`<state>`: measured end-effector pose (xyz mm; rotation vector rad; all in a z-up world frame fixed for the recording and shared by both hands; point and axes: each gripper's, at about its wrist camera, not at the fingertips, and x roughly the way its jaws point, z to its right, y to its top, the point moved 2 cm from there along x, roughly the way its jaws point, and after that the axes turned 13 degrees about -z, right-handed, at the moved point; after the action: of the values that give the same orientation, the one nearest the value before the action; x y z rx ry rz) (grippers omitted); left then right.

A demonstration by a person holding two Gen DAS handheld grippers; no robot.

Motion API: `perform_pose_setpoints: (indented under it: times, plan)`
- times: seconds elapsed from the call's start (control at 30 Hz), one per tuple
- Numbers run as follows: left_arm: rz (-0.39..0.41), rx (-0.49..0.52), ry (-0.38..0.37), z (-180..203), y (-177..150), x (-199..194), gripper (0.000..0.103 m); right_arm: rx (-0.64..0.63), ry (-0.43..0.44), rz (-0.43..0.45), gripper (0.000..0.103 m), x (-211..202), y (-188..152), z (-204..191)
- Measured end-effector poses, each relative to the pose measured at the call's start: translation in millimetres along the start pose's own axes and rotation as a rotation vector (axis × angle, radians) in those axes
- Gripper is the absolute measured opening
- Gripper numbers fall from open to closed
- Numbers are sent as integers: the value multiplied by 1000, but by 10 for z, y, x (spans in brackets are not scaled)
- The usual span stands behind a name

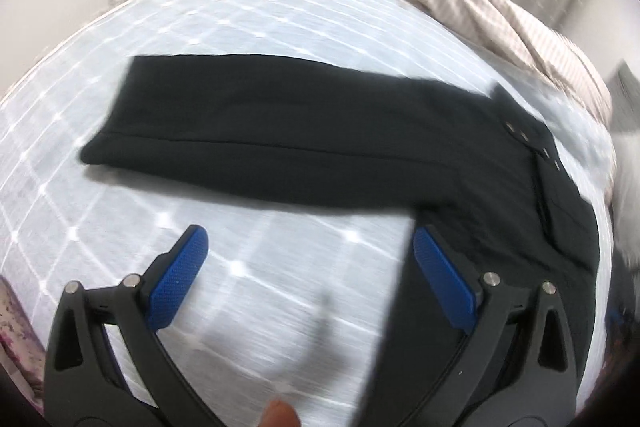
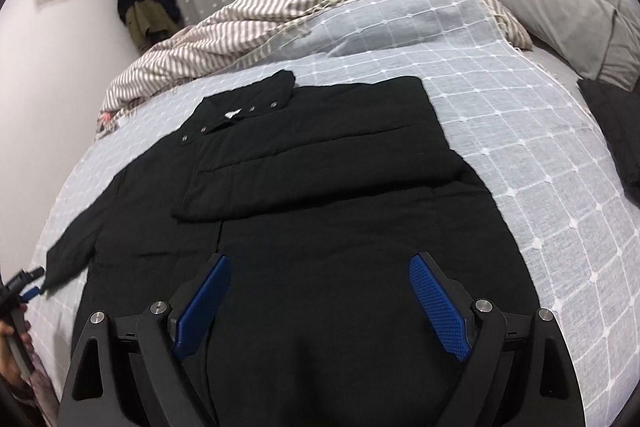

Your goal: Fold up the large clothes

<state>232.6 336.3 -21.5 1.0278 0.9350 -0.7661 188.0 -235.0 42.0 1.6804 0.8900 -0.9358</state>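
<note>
A large black coat (image 2: 320, 187) with metal snaps lies flat on the bed's grey-blue grid quilt (image 2: 540, 155). One sleeve is folded across its chest (image 2: 320, 147); the other sleeve (image 1: 260, 131) stretches out sideways over the quilt. My left gripper (image 1: 308, 247) is open and empty above the quilt (image 1: 240, 27), just short of the outstretched sleeve. It also shows small at the left edge of the right wrist view (image 2: 30, 285), by the sleeve's cuff. My right gripper (image 2: 320, 275) is open and empty over the coat's lower body.
A striped blanket (image 2: 280, 11) is bunched at the far side of the bed. Grey pillows (image 2: 560, 11) and a dark folded item (image 2: 616, 131) lie at the right. Dark clothes (image 2: 146, 3) hang by the curtain. White wall at the left.
</note>
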Motion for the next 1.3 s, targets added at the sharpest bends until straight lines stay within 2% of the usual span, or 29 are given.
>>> perform_pose_setpoints:
  times: [0.1,0.17,0.33,0.43,0.63,0.73,0.83,0.87,0.9,0.97,1.0,1.07,1.3]
  plan:
    - [17,-111,-10,-323,90,108,102,-9,9,-16,92,101,-12,-60]
    - [2,-193,-57,-507,129,260,102,-12,5,-23,92,157,-9,-79]
    - [24,-383,-235,-829,186,619,102,-51,-34,-54,92,297,-38,-140]
    - [97,-403,-238,-825,274,649,102,-58,-42,-72,92,359,-55,-146]
    - [120,-420,-262,-820,463,726,102,-73,-58,-90,92,432,-73,-166]
    - [136,-452,-281,-905,515,745,95,-68,-53,-86,92,429,-70,-151]
    - [147,-449,-256,-916,571,754,75,-58,-48,-82,92,422,-73,-123]
    - [147,-443,-223,-904,600,756,62,-55,-45,-83,92,422,-76,-118]
    - [147,-438,-191,-901,624,747,44,-54,-39,-83,92,421,-80,-112]
    - [157,-436,-152,-879,657,685,26,-51,-31,-81,92,419,-83,-114]
    - [168,-434,-156,-871,672,640,20,-52,-28,-80,92,417,-84,-113]
    - [202,-420,-174,-807,709,493,14,-55,-24,-77,92,410,-85,-120]
    - [298,-290,-219,-230,821,-22,10,-65,-17,-74,92,400,-85,-161]
